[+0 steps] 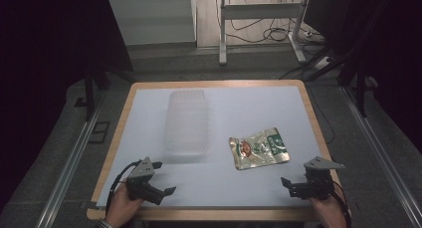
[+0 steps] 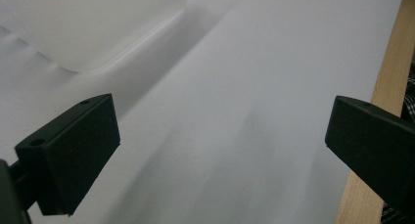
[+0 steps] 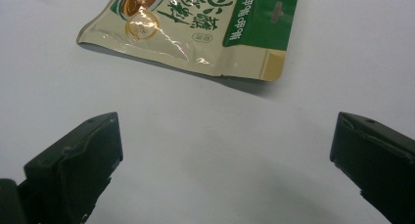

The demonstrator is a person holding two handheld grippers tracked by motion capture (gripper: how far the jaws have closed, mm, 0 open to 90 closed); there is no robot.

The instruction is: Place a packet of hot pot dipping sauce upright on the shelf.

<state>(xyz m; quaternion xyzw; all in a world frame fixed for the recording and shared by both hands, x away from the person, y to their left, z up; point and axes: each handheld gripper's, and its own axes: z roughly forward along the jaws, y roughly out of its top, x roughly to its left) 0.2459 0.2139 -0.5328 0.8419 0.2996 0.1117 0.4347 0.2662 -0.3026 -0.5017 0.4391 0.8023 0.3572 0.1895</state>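
Two hand-held grippers, one pouch, perhaps one clear tub.

- Your right gripper view cuts the snack pouch off at the top edge, so you see just its lower part.
- In your left gripper view the clear container is blurred and cropped at the top left.
- The pouch's print is too small to read from the high view.
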